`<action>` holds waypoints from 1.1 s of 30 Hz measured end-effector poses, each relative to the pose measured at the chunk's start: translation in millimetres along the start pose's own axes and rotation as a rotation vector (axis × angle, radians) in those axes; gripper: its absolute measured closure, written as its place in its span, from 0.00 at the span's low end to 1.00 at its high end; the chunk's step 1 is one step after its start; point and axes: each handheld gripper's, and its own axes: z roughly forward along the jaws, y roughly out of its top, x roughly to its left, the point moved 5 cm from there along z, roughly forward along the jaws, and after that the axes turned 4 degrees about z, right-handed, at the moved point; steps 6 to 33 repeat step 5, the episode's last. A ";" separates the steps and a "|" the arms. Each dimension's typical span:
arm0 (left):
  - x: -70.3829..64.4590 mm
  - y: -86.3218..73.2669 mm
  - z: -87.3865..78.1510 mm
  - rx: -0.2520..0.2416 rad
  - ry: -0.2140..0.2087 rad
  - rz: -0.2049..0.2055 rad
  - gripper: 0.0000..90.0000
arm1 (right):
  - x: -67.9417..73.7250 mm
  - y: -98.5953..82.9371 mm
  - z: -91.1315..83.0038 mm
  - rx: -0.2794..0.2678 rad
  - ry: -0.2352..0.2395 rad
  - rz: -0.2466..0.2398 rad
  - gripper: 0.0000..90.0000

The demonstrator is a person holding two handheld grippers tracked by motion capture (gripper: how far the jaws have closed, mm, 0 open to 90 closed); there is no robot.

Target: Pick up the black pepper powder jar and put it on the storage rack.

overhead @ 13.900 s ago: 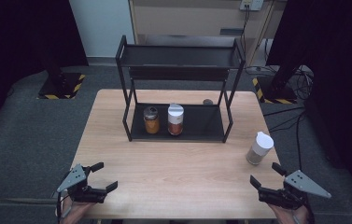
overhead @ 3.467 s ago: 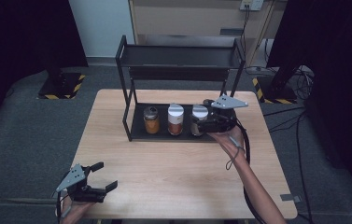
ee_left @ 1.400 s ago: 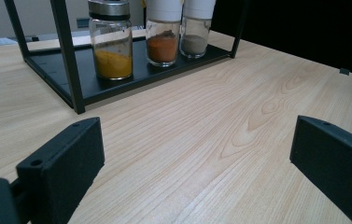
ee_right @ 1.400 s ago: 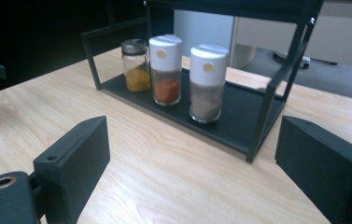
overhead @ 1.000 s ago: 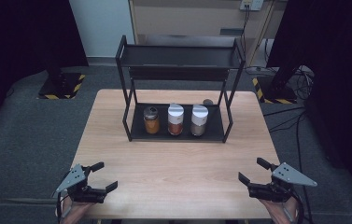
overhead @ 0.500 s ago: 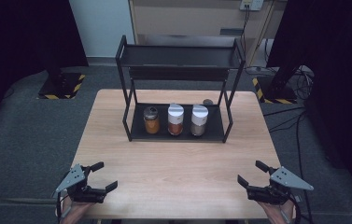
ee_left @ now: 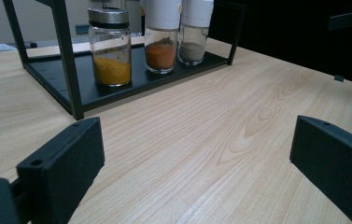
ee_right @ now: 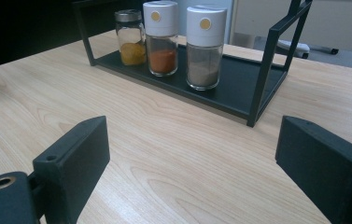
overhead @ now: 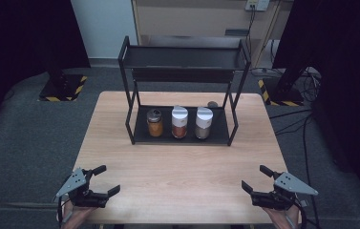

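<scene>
A black two-tier rack (overhead: 182, 136) stands at the back of the wooden table (overhead: 182, 176). On its lower shelf stand three jars in a row: a metal-lidded jar of yellow powder (overhead: 154, 122) (ee_left: 110, 45) (ee_right: 130, 36), a white-capped jar of orange powder (overhead: 179, 122) (ee_left: 161, 35) (ee_right: 161, 37), and a white-capped jar of grey powder (overhead: 203, 122) (ee_left: 194, 31) (ee_right: 205, 46). My left gripper (overhead: 102, 180) (ee_left: 197, 163) rests open at the table's front left corner. At the front right corner my right gripper (overhead: 257, 178) (ee_right: 192, 163) is open too. Both hold nothing.
A small dark round object (overhead: 212, 104) lies on the table behind the rack's right leg. The rack's upper shelf (overhead: 182, 59) carries nothing. Grey carpet surrounds the table, with cables (overhead: 306, 129) on the floor at the right.
The grey-powder jar went from the table's right side onto the shelf beside the orange one. My right gripper let it go and drew back to the front right corner. The left gripper stayed still.
</scene>
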 end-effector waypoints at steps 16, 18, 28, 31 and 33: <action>0.0 -0.1 -0.2 -0.004 0.003 0.004 0.02 | -0.1 -0.1 0.1 -0.001 0.000 -0.001 0.11; 0.0 -0.1 -0.2 -0.004 0.003 0.004 0.02 | -0.1 -0.1 0.1 -0.001 0.000 -0.001 0.11; 0.0 -0.1 -0.2 -0.004 0.003 0.004 0.02 | -0.1 -0.1 0.1 -0.001 0.000 -0.001 0.11; 0.0 -0.1 -0.2 -0.004 0.003 0.004 0.02 | -0.1 -0.1 0.1 -0.001 0.000 -0.001 0.11; 0.0 -0.1 -0.2 -0.004 0.003 0.004 0.02 | -0.1 -0.1 0.1 -0.001 0.000 -0.001 0.11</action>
